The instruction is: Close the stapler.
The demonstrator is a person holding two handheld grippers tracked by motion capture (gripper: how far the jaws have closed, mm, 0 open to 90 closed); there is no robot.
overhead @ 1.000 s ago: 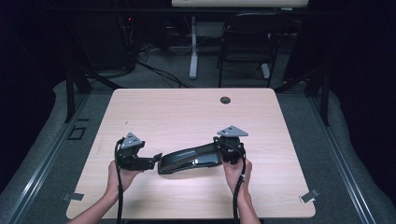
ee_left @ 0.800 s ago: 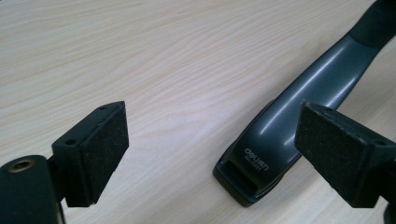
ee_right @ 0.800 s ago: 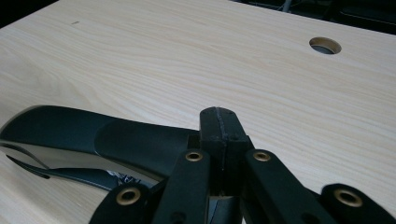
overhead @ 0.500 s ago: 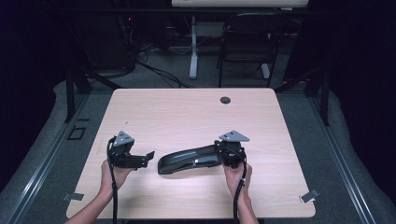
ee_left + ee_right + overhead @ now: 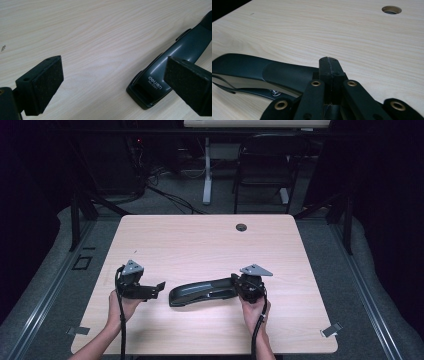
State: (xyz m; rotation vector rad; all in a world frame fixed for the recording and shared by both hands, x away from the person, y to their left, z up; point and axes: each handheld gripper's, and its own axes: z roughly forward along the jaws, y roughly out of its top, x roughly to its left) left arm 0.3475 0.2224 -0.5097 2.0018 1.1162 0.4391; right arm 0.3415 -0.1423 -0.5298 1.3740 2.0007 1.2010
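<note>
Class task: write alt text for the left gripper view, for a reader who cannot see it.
A dark grey stapler lies on a pale wooden table, its near end facing the camera, apart from the left gripper. The gripper's two black padded jaws stand wide open with nothing between them.

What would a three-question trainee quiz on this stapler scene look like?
1. True or false: the left gripper grips the long dark grey plastic stapler.
2. Which lies beyond the stapler on the pale wooden table: A) a round cable hole, B) a red cup, C) a book?
3. How do the right gripper fingers stand?

Key: 1. False; its fingers are wide apart, having just opened, with the stapler's end clear of them. 2. A. 3. Shut together, pads meeting, with the stapler beside them.
</note>
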